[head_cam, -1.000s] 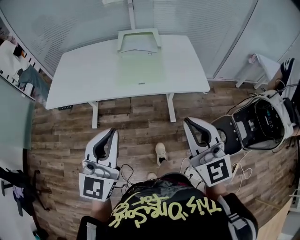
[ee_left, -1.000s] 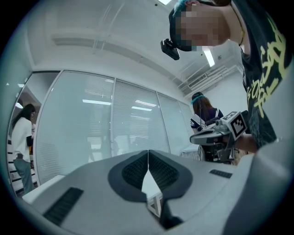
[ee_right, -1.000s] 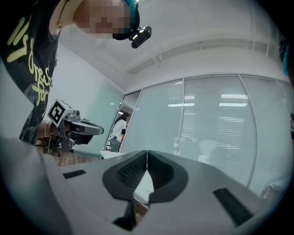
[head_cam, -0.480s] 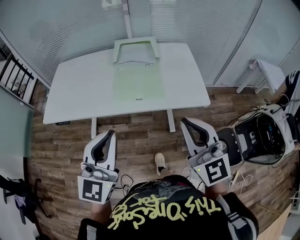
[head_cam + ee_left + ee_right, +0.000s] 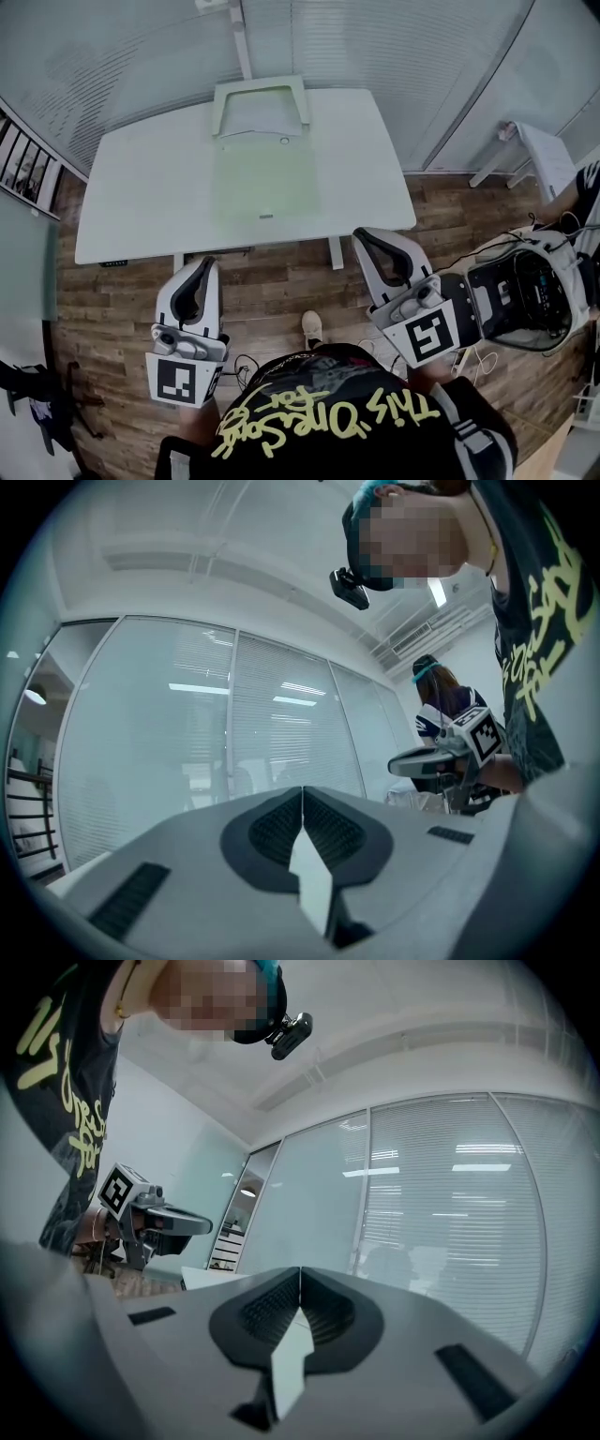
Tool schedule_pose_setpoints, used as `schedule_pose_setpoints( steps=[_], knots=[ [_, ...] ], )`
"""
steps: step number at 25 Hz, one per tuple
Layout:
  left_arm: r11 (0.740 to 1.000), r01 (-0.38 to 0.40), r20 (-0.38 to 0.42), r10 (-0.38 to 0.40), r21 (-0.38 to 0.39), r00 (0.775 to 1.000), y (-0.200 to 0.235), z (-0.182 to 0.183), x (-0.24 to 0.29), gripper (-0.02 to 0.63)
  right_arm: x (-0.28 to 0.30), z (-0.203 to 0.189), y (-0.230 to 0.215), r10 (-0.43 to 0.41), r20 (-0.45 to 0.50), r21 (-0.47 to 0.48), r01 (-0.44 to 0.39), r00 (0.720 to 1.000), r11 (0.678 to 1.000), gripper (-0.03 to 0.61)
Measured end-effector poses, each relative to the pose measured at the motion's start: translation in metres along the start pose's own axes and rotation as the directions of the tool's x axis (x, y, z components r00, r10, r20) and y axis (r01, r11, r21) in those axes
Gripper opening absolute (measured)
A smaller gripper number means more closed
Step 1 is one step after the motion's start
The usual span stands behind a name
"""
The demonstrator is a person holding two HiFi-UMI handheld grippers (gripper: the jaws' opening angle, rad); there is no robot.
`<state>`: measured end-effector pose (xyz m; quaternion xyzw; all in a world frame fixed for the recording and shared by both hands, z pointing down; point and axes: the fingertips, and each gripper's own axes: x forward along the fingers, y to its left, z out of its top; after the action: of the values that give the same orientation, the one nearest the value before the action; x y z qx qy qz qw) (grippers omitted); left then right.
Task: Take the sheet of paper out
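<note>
Left gripper and right gripper: jaws pressed together, both empty, held level short of the white desk. Pale green sheet lies flat ahead, between them, well apart. Judged an approach stance, with nothing engaged yet.

table: white, by glass wall | floor: wood planks | right: round device, possibly a robot base

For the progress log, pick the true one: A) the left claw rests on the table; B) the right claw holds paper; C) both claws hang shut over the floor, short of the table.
C: left claw and right claw are shut, empty, above floor before the table.
</note>
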<state>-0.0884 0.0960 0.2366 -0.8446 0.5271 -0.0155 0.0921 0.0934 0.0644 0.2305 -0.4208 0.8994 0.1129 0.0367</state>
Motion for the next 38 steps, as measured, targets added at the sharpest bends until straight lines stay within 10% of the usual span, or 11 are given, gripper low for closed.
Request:
schedule_pose_setpoints(
  steps=[38],
  knots=[
    [0.997, -0.062, -0.002, 0.062, 0.056, 0.998, 0.002, 0.007, 0.057, 0.009, 0.035, -0.017, -0.059, 0.061, 0.004, 0.029, -0.061, 0.998, 0.998, 0.008]
  ],
)
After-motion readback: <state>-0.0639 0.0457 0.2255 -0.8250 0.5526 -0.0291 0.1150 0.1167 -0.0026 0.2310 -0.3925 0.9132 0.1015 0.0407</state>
